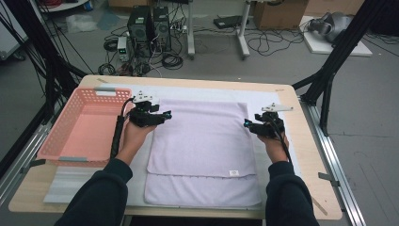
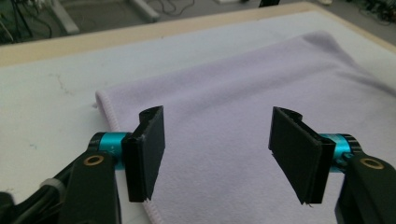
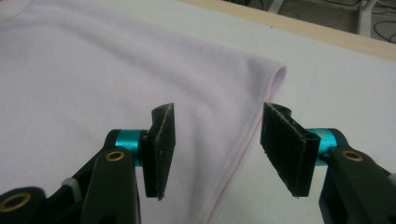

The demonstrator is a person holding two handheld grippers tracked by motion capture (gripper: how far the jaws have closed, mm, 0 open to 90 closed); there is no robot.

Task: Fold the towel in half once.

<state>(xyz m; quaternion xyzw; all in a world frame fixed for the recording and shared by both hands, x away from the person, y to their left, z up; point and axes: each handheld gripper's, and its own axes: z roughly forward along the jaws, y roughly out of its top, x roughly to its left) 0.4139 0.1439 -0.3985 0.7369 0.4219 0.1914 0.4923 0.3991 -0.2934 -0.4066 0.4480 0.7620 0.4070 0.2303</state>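
Jaws on both sides stand apart with nothing between them: my left gripper (image 1: 165, 114) hovers over the far left corner of the lilac towel (image 1: 202, 141), my right gripper (image 1: 248, 123) over the far right edge. In the left gripper view the towel's hemmed edge (image 2: 106, 112) runs just beneath the left pad, with cloth spread ahead and to the right. In the right gripper view the folded corner (image 3: 275, 72) lies just ahead, the edge passing between the pads below. The towel lies flat on the counter (image 1: 308, 155), folded once, its top layer stopping short of the near hem, long axis running away from me. Each hand is nearest its own far corner, so I judge another fold would start there. The pink basket (image 1: 56, 136) sits left.
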